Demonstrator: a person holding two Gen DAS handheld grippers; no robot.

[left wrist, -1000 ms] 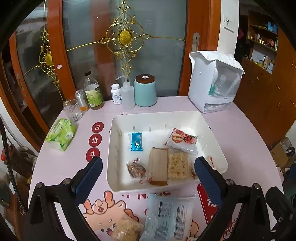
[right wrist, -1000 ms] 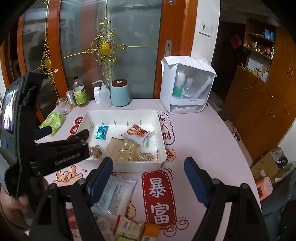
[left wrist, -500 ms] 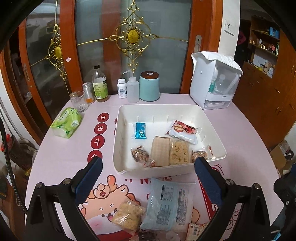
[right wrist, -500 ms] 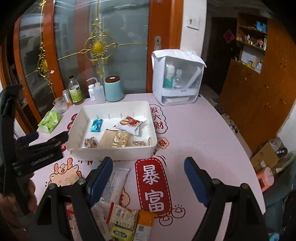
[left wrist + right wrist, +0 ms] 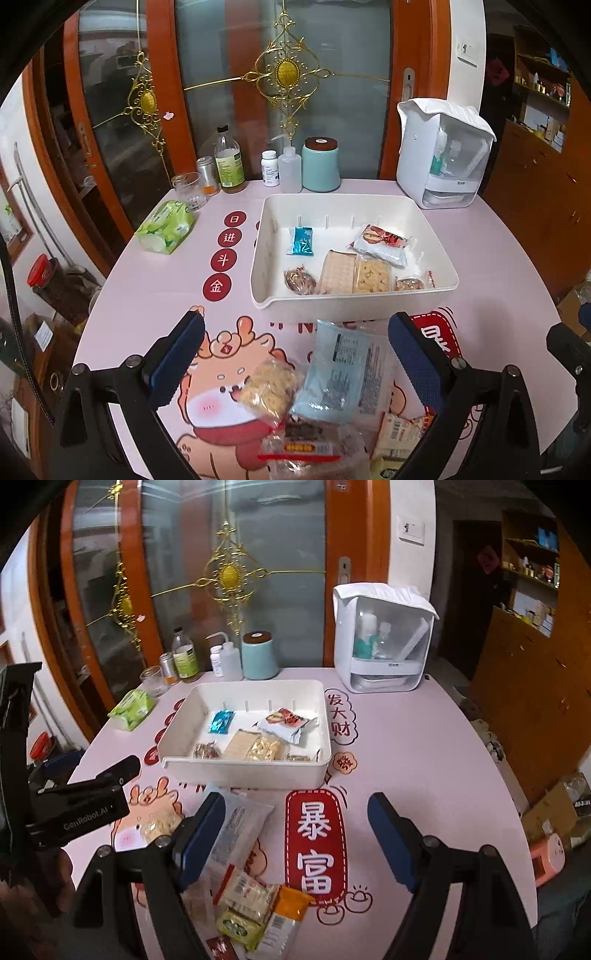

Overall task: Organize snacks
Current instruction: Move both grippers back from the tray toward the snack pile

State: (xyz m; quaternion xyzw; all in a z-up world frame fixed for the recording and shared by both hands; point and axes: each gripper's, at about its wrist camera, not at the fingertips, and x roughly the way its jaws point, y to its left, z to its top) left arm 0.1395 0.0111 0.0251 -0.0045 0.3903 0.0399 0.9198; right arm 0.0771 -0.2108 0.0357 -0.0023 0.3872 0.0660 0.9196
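Observation:
A white tray (image 5: 439,240) (image 5: 243,771) sits mid-table and holds several snack packets, among them a blue one (image 5: 303,240) and a red-and-white one (image 5: 380,242). Loose snacks lie in front of it: a pale blue packet (image 5: 347,373) (image 5: 236,827), a clear bag of crackers (image 5: 271,386), and yellow and orange packets (image 5: 258,904). My left gripper (image 5: 295,358) is open and empty above the loose pile. My right gripper (image 5: 295,834) is open and empty above the red mat print, right of the pile. The left gripper's body shows in the right wrist view (image 5: 85,797).
A green tissue pack (image 5: 166,225), a glass (image 5: 188,190), bottles (image 5: 229,162), a teal canister (image 5: 320,164) and a white dispenser box (image 5: 443,155) stand along the table's back. The round table edge drops off at right. Wooden cabinets stand far right.
Both grippers have pulled back toward me from the tray, so the loose snack pile in front of it has come into view. Both stay open and empty.

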